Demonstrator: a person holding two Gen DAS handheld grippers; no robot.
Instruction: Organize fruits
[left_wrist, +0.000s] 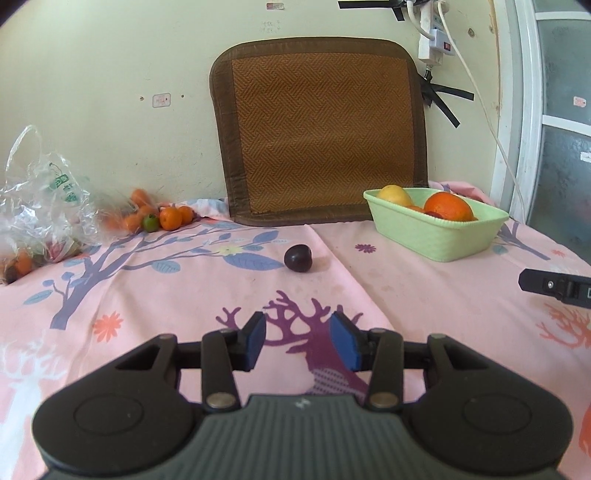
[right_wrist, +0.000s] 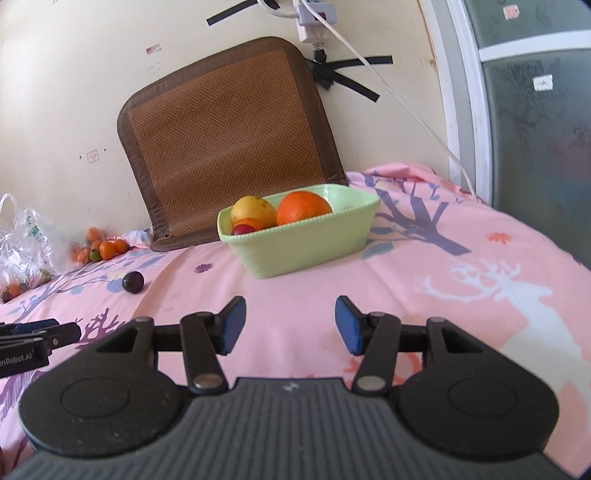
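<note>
Left wrist view: our left gripper (left_wrist: 298, 341) hangs empty, fingers wide, with the dark plum (left_wrist: 298, 258) straight ahead mid-bed, well apart. Our right gripper (right_wrist: 290, 325), also wide and empty, faces the green basket (right_wrist: 306, 242); left looks nearer.

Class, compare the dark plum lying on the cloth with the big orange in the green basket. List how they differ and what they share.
The plum is dark purple; the orange is bright orange. The plum looks smaller than the orange. The plum lies alone on the pink cloth; the orange sits inside the green basket beside a yellow fruit. Both are round, whole fruits, and neither is held by a tool.
</note>
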